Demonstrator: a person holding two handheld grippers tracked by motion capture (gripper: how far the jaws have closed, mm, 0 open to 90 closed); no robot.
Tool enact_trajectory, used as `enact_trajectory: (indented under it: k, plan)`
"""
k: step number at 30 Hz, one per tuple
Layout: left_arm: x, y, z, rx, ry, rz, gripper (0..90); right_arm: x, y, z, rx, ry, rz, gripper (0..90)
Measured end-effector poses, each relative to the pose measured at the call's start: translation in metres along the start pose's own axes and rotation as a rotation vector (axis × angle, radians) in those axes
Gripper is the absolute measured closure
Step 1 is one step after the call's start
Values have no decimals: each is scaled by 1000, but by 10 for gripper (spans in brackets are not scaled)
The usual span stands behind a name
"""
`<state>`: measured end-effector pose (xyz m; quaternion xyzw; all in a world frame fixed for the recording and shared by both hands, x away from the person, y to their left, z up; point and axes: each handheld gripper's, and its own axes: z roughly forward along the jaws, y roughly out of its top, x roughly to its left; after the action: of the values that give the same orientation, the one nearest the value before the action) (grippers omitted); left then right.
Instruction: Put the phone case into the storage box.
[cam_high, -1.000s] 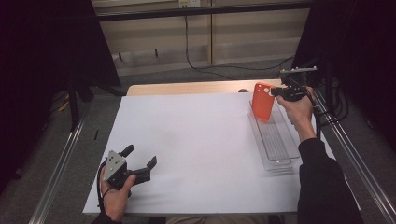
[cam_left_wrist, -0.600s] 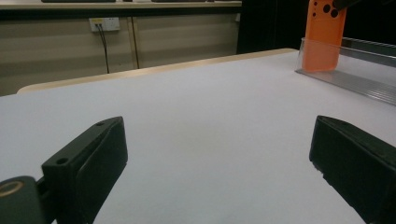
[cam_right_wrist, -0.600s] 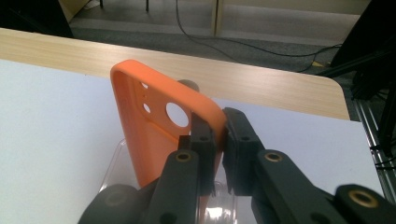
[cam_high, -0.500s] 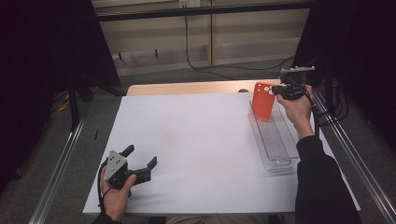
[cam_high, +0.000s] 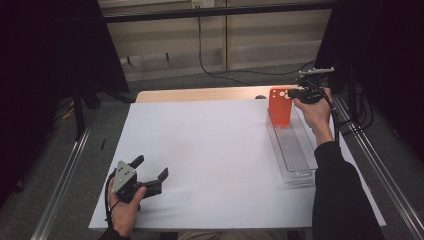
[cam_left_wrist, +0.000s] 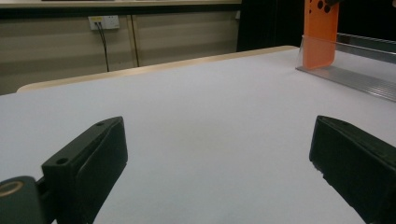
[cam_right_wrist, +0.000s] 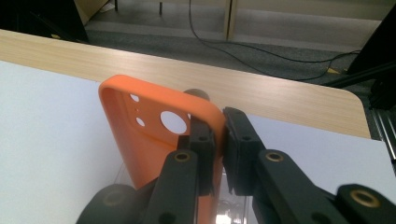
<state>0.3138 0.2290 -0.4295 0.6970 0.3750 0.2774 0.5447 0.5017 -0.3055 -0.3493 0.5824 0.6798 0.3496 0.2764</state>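
Note:
An orange phone case (cam_high: 280, 106) with camera holes stands upright at the far end of a clear plastic tray (cam_high: 295, 150) on the table's right side. My right gripper (cam_high: 296, 94) is shut on the case's top edge; in the right gripper view the jaws pinch the rim of the orange phone case (cam_right_wrist: 154, 126), my right gripper (cam_right_wrist: 218, 140) seen from behind. My left gripper (cam_high: 150, 169) rests open near the front left of the white sheet with nothing between its jaws. The left gripper view shows the orange phone case (cam_left_wrist: 320, 32) far off, in the clear plastic tray (cam_left_wrist: 359, 70).
A white sheet (cam_high: 210, 155) covers most of the wooden table (cam_high: 200, 94). Metal rails (cam_high: 65, 175) run along both sides. A small dark object (cam_high: 260, 97) lies on the wood behind the tray. Cables trail on the floor beyond.
The case has settled slightly lower and more upright in the tray's far end. The left gripper has not moved.

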Motion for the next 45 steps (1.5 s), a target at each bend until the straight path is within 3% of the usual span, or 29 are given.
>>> enact_trajectory:
  k: [15,20,45]
  plan:
    - [1,0,-1,5,-2,5,43,-5,1,9,-15,4,27,821]
    - [-1,0,-1,4,-8,12,42,-4,-1,12,-30,-24,39,821]
    - [1,0,-2,3,-9,7,42,-7,-4,13,-40,-47,121,814]
